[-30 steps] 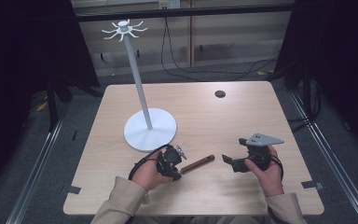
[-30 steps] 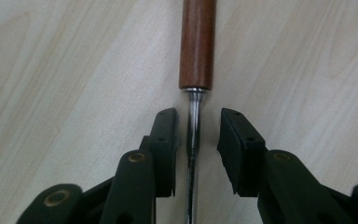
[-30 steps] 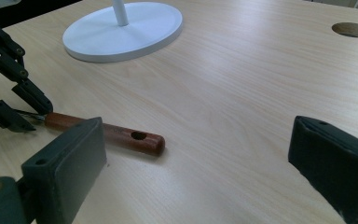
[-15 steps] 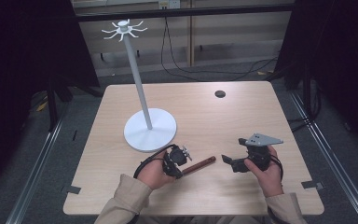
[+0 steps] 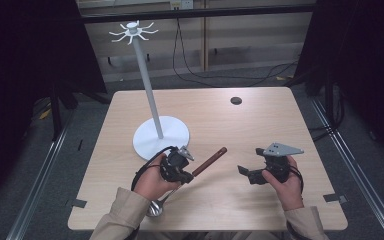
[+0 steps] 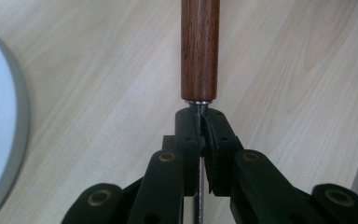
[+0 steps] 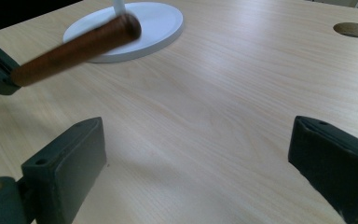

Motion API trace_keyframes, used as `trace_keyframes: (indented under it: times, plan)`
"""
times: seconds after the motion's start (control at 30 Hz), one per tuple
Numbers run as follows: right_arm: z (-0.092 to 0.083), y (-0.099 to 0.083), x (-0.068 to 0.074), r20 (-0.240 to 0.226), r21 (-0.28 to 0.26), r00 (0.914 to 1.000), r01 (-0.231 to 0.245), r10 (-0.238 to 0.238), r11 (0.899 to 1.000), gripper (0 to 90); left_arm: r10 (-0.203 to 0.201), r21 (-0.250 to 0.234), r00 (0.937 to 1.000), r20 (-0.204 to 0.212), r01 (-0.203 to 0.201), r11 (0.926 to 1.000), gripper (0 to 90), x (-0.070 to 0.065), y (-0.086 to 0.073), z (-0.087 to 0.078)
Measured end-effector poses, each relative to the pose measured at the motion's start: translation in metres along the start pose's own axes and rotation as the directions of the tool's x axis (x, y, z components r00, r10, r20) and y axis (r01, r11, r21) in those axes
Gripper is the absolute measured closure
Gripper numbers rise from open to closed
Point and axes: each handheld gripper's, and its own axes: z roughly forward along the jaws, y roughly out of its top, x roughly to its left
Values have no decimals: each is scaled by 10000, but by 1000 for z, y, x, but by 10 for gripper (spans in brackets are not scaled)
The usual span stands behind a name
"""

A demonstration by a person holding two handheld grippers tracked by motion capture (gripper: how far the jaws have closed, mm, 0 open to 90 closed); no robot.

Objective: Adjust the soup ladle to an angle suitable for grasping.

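A pale wood table [image 5: 260, 130] stands on grey flooring with dark curtains either side and cables trailing across the floor at twelve o'clock. A small round hole [image 5: 236, 100] sits in the tabletop toward one o'clock.

A white stand [image 5: 160, 136] with a round base and a tall post topped by radiating hooks occupies the table at about ten o'clock from centre.

The left gripper [image 5: 182, 170], held in the person's left hand [image 5: 155, 181] at seven o'clock, is clamped on the thin metal shaft of a ladle [image 5: 210, 159]. In the left gripper view the jaws are pressed together on that shaft just below the brown wooden handle [image 6: 200, 46], which projects ahead over bare wood. In the high view the handle points toward two o'clock, and the metal bowl [image 5: 154, 208] lies at the table's near edge, beside the sleeve.

The right gripper [image 5: 244, 172], in the right hand [image 5: 282, 182] at five o'clock, is spread wide and holds nothing; its own view shows the two pads well apart over bare table, with the handle near the stand's base.

No brand, label or legible writing can be made out on any item.
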Motion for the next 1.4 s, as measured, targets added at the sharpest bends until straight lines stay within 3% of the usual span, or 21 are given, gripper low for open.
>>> trace_keyframes:
  times: [0.13,0.23,0.3,0.33,0.57,0.6,0.63,0.7,0.77,0.8,0.83,0.9,0.97,1.0,1.07,1.23,1.27,1.3,1.4]
  plan:
    - [0,-1,0,-22,5,10000,2,-2,10000,38,-571,-1110,9971,511,625,9919,855,2,-7,-8]
    - [0,-1,-1,16,-3,10000,-46,46,10000,38,-520,-1652,9965,656,622,9843,855,5,-12,-15]
    - [0,-1,-2,-10,-50,10000,-36,36,10000,38,-633,-2111,9943,861,803,9741,856,8,-17,-19]
    - [0,-1,-2,-10,-50,10000,-36,36,10000,38,-633,-2111,9943,861,803,9741,856,8,-17,-19]
    - [0,-1,-1,-23,-44,10000,-91,91,9999,38,-840,-2760,9910,1042,1100,9548,856,11,-23,-29]
    - [0,-1,-1,-39,-55,10000,-91,91,9999,38,-868,-2865,9907,1044,1136,9513,856,12,-23,-31]
    - [1,-1,-1,-66,-87,9999,-127,126,9999,38,-946,-3142,9899,1052,1233,9413,856,13,-24,-35]
    - [1,-1,-1,-100,-110,9998,-147,146,9998,38,-897,-3153,9910,996,1169,9418,856,13,-23,-37]
    - [2,0,0,-113,-109,9999,-102,101,9999,38,-916,-3389,9918,895,1168,9336,855,12,-22,-41]
    - [2,0,0,-113,-109,9999,-102,101,9999,38,-916,-3389,9918,895,1168,9336,855,12,-22,-41]
    - [2,1,1,-138,-113,9998,-120,118,9999,38,-993,-3567,9912,880,1244,9259,855,12,-21,-41]
    - [2,1,2,-143,-128,9998,-121,119,9998,38,-1036,-3573,9916,773,1246,9256,855,11,-21,-41]
    - [2,3,3,-228,-205,9997,-110,106,9997,38,-1083,-3773,9915,716,1274,9173,855,12,-21,-41]
    - [3,4,4,-264,-210,9996,-86,81,9997,38,-1167,-3932,9909,670,1338,9097,855,12,-21,-40]
    - [4,5,7,-327,-244,9995,-16,8,9997,34,-1192,-4028,9916,497,1291,9061,855,12,-20,-40]
    - [8,8,13,-490,-315,9988,-21,5,9995,31,-1301,-4506,9910,322,1306,8831,855,8,-13,-41]
    - [8,8,13,-490,-315,9988,-21,5,9995,31,-1301,-4506,9910,322,1306,8831,855,8,-13,-41]
    - [9,9,15,-526,-413,9986,-48,26,9991,30,-1353,-4680,9907,167,1273,8745,854,7,-11,-42]
    - [10,11,17,-552,-524,9985,-47,18,9986,30,-1427,-4778,9897,118,1310,8687,854,6,-8,-42]
